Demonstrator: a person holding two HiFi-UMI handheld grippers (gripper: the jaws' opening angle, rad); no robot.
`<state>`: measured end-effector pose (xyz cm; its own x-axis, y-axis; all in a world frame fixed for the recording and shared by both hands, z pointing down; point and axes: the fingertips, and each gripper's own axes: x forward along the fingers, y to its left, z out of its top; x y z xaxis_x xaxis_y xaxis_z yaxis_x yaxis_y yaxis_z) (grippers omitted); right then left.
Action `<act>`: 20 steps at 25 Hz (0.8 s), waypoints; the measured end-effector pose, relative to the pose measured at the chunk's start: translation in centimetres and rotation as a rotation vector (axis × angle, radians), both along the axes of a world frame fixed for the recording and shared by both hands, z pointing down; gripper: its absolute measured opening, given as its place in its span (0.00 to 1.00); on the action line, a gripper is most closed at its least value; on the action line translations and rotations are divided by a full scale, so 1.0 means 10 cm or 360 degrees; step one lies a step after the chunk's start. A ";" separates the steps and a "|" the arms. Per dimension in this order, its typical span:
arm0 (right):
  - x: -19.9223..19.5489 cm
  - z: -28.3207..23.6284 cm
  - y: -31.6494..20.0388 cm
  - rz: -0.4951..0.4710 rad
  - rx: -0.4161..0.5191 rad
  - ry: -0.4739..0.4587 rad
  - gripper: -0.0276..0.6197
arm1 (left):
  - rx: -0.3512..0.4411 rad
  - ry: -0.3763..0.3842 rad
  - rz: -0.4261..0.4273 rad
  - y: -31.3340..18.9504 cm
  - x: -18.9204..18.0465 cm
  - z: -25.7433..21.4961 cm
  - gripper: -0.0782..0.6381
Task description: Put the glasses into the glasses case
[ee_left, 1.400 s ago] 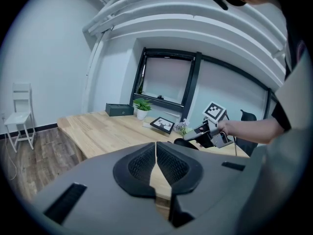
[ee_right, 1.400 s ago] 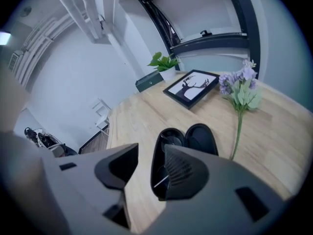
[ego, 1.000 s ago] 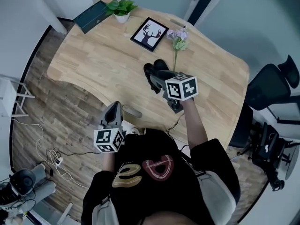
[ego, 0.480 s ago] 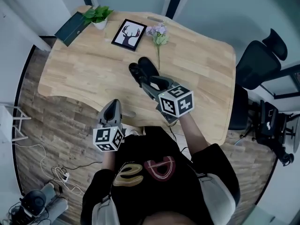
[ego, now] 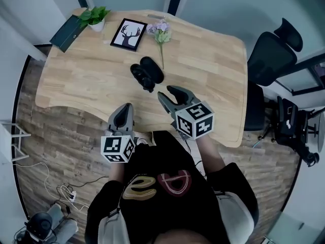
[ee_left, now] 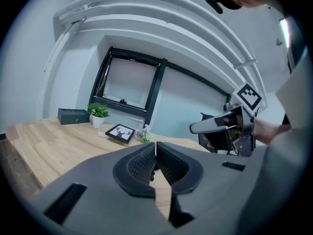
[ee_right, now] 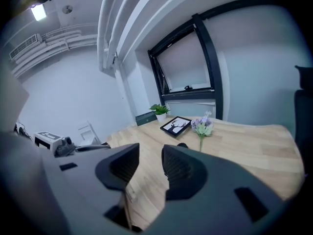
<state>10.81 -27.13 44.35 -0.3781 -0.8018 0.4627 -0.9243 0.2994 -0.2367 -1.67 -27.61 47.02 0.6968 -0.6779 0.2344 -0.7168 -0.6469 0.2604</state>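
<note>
On the pale wooden table (ego: 91,80), near its middle, lies the black glasses case (ego: 147,72), seen as a dark shape with two rounded lobes. The glasses cannot be told apart from it, so I cannot tell whether they lie in it or beside it. No hand-held gripper touches the case.

Along the far edge stand a small white pot holding a green leafy plant (ego: 94,17), a dark green rectangular box (ego: 65,33) just beside it with nothing of its inside showing, a black-framed picture of a deer (ego: 127,34), and a sprig of pale purple flowers (ego: 161,32) lying flat. The flower's stem ends close to the case.

The right hand-held gripper (ego: 170,92) hangs over the table's near side, pointing toward the case and clear of it. Its jaws stand apart with only bare table between them, and they have just been closing a little. The left hand-held gripper (ego: 123,108) is at the table's near edge, farther from the case, jaws pressed together on nothing.

A black office chair (ego: 269,55) stands off the table's right end.
</note>
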 end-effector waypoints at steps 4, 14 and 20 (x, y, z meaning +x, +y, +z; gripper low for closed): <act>0.01 0.00 0.14 0.0003 -0.0007 -0.0004 0.28 | 0.0071 0.0020 0.0012 0.06 0.06 -0.15 0.14; 0.12 0.04 0.34 0.0120 0.0069 0.0105 0.24 | 0.0171 0.0023 0.0042 0.16 0.11 -0.35 0.14; 0.09 -0.10 0.39 0.0167 0.0240 0.0030 0.13 | 0.0216 -0.0008 0.0050 0.18 0.11 -0.38 0.14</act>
<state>11.74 -23.25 43.36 -0.2811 -0.8972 0.3406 -0.9562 0.2317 -0.1787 -0.57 -25.83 43.25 0.7171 -0.6816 0.1456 -0.6969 -0.6979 0.1652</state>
